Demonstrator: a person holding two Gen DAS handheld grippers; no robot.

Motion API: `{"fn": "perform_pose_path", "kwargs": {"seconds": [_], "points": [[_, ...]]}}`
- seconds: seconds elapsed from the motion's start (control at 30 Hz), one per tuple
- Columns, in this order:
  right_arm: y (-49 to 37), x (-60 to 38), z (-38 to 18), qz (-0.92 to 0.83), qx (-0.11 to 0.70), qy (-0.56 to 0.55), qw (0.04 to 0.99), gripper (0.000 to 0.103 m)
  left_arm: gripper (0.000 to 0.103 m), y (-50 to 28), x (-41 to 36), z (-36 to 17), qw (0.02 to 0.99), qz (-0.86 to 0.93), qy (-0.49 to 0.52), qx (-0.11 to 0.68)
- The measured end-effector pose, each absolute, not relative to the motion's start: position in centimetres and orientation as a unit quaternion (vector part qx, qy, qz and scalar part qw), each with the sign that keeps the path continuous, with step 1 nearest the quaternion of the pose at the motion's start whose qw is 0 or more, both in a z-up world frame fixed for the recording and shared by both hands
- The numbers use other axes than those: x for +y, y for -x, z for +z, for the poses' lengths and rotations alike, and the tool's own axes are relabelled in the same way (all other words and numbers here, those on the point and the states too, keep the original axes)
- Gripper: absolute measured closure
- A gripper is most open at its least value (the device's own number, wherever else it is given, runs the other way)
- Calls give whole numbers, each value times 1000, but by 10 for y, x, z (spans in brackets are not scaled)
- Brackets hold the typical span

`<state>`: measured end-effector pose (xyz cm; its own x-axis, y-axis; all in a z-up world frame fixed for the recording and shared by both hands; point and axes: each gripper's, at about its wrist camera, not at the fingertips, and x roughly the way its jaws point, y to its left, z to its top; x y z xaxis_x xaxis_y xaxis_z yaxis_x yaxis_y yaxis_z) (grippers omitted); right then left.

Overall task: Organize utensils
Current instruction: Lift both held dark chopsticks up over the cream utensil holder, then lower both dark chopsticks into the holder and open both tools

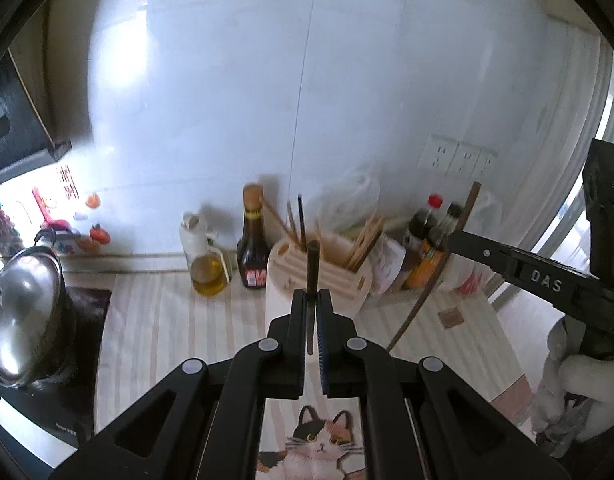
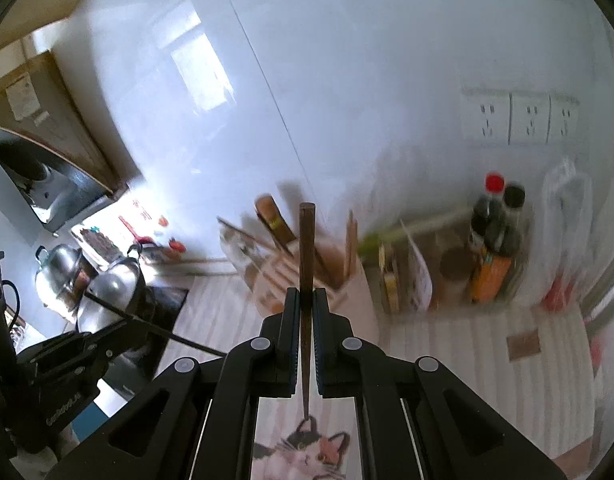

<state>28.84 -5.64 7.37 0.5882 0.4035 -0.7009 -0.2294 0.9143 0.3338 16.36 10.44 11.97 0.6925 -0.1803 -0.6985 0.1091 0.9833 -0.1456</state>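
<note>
L gripper (image 1: 312,300) pinches dark chopstick (image 1: 312,276) upright | R gripper (image 2: 305,300) same w/ brown chopstick (image 2: 306,248)

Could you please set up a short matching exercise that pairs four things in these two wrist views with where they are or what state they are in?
Things:
1. dark chopstick
2. brown chopstick
3. holder
4. oil bottle

Places or states:
A. stands left of the brown sauce bottle
B. clamped in the right gripper
C. pale, on the counter, with chopsticks standing in it
D. clamped in the left gripper

Pairs: 1-D, 2-B, 3-C, 4-A
</note>
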Motion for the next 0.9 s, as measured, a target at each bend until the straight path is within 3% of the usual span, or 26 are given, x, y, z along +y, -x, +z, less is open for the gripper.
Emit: {"fn": "perform_pose_path", "kwargs": {"seconds": [0.43, 0.9], "points": [[-335, -60, 161, 165, 340, -102, 920, 97, 101, -202, 106, 190, 943, -74, 58, 320], [-386, -66, 156, 138, 331, -113, 927, 97, 101, -263, 94, 213, 952, -70, 43, 293]]}}
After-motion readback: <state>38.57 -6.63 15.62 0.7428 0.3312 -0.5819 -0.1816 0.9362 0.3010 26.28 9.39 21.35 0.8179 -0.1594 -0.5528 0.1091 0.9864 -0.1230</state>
